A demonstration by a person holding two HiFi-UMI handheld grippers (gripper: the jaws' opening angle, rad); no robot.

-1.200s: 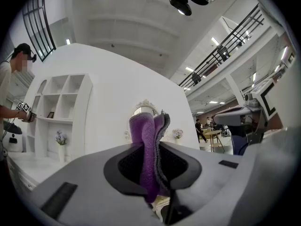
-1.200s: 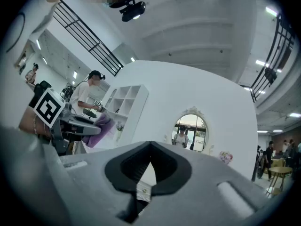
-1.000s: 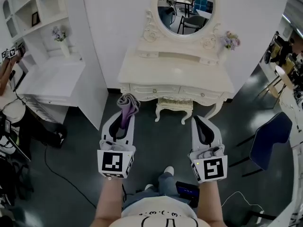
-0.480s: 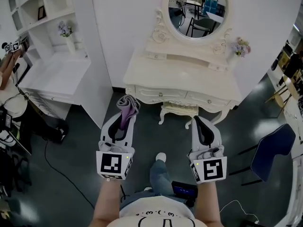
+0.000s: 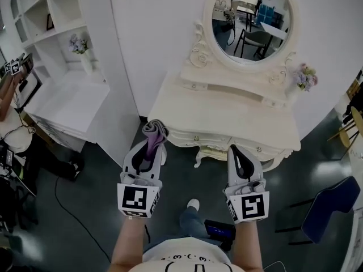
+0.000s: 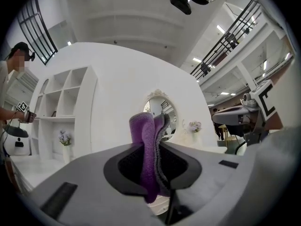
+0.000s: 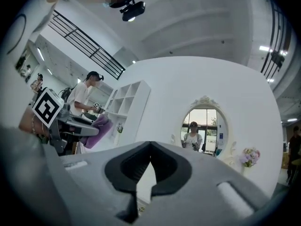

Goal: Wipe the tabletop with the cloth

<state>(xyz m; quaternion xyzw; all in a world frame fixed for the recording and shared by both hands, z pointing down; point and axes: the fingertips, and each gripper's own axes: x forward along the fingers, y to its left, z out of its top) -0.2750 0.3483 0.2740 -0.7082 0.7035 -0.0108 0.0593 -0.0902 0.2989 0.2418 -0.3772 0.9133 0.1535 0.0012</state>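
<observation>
A folded purple and grey cloth (image 5: 153, 133) sticks up out of my left gripper (image 5: 148, 151), which is shut on it; the cloth (image 6: 149, 145) fills the jaws in the left gripper view. My right gripper (image 5: 238, 154) is shut and holds nothing, its jaws meeting tip to tip in the right gripper view (image 7: 149, 163). Both grippers hover side by side above the dark floor, just short of the front edge of the cream dressing table (image 5: 227, 115). The cloth tip sits near the table's left front corner. The left gripper with its cloth (image 7: 96, 126) also shows at the left of the right gripper view.
An oval mirror (image 5: 252, 21) stands at the back of the dressing table, with a small flower vase (image 5: 305, 77) at its right. A white shelf unit and desk (image 5: 68, 95) stand to the left. A stool (image 5: 212, 152) sits under the table. A blue chair (image 5: 326, 208) is at right.
The view has closed in on the dressing table, which now lies nearer to both grippers. The grippers keep the same pose, and the cloth stays in the left one.
</observation>
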